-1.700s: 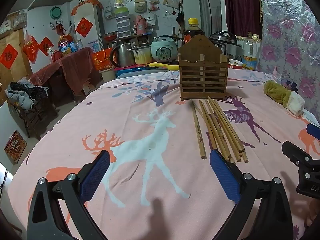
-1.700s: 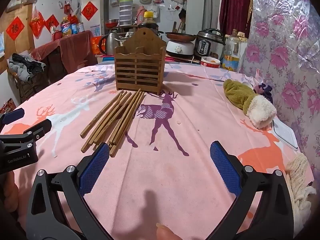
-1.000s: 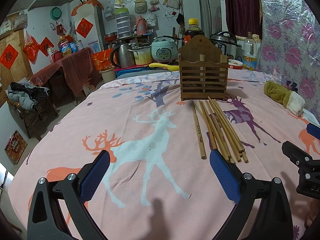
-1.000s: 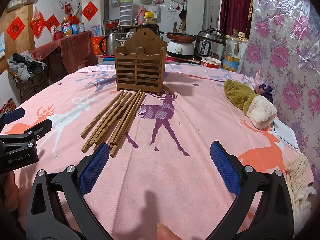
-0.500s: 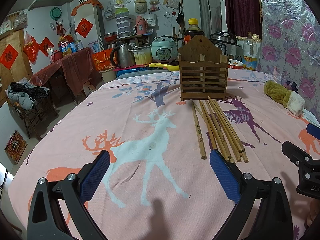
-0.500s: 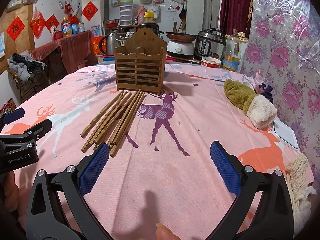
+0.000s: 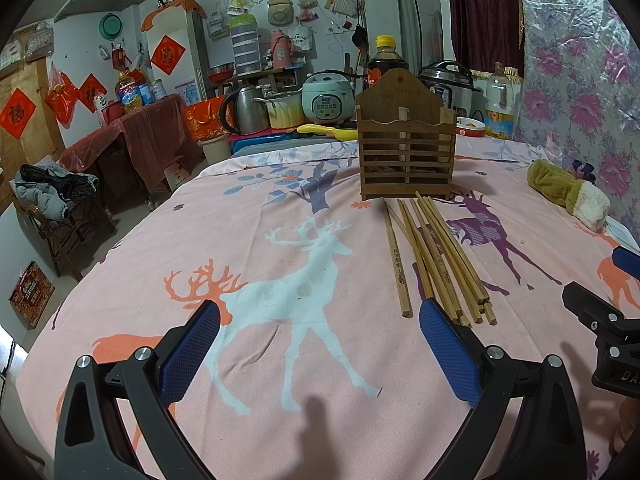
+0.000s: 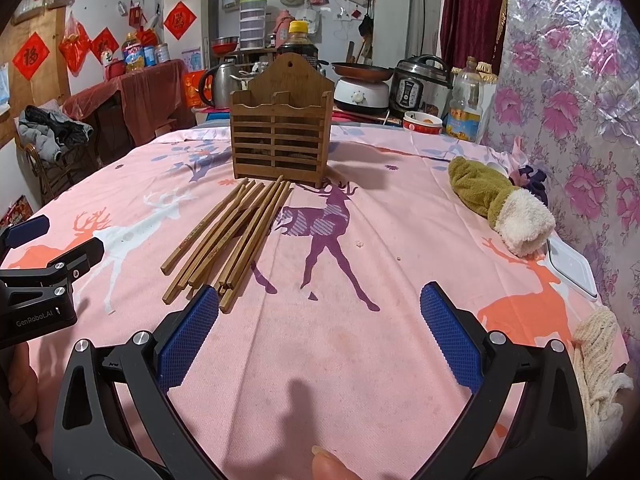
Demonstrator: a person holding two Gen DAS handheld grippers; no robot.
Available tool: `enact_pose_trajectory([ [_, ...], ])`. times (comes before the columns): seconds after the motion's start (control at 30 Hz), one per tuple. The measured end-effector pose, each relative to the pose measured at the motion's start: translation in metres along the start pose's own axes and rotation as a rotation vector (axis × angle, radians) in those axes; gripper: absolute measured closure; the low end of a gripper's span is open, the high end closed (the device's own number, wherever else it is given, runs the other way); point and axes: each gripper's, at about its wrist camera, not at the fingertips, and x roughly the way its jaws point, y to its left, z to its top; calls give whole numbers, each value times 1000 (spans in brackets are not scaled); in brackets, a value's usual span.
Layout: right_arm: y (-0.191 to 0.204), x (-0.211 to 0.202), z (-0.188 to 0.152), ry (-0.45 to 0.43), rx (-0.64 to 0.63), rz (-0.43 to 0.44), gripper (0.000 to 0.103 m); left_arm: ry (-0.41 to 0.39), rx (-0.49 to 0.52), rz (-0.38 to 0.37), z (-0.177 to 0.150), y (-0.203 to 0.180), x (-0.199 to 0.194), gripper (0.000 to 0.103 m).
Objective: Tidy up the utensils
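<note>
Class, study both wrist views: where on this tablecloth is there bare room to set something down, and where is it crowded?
Free: the wide stretch left of the chopsticks, over the white deer print; also the cloth between the chopsticks and the green mitten, over the purple deer print. Crowded: directly in front of the wooden holder, where the chopsticks fan out.

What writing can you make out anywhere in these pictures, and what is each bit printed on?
"GenRobot.AI": white print on the left gripper, seen from the right wrist camera.
"DA", cut off at the frame edge: on the right gripper, seen from the left wrist camera.
"福": red diamond paper on the wall.
Marks on the chopsticks: too small to read.
Bottle and cooker labels: blurred.
</note>
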Motion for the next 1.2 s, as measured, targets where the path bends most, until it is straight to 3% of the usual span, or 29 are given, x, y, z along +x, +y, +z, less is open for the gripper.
enact_pose_trajectory([
  [0.23, -2, 3, -1, 13, 10, 4, 6, 22, -1, -16, 0, 0, 3, 6],
  [0.47, -26, 7, 3, -1, 72, -85, 6, 212, -18, -108, -1, 6, 40, 6],
  [0.57, -40, 18, 4, 57, 122, -89, 6, 283, 45, -72, 4, 0, 53, 6],
  [0.7, -45, 32, 2, 139, 146, -55, 6, 372, 103, -103, 13, -11, 70, 6],
  [0.77, -44, 36, 0, 161, 138, -52, 6, 385, 105, -113, 17, -14, 80, 6],
  [0.9, -44, 42, -2, 197, 143, -38, 6, 409, 135, -39, 25, -13, 108, 6],
  [1.1, -45, 54, -5, 262, 153, -1, 6, 442, 119, -82, 29, -9, 132, 4],
  [1.2, -46, 69, -9, 341, 160, 24, 6, 433, 106, -93, 31, -6, 136, 4],
])
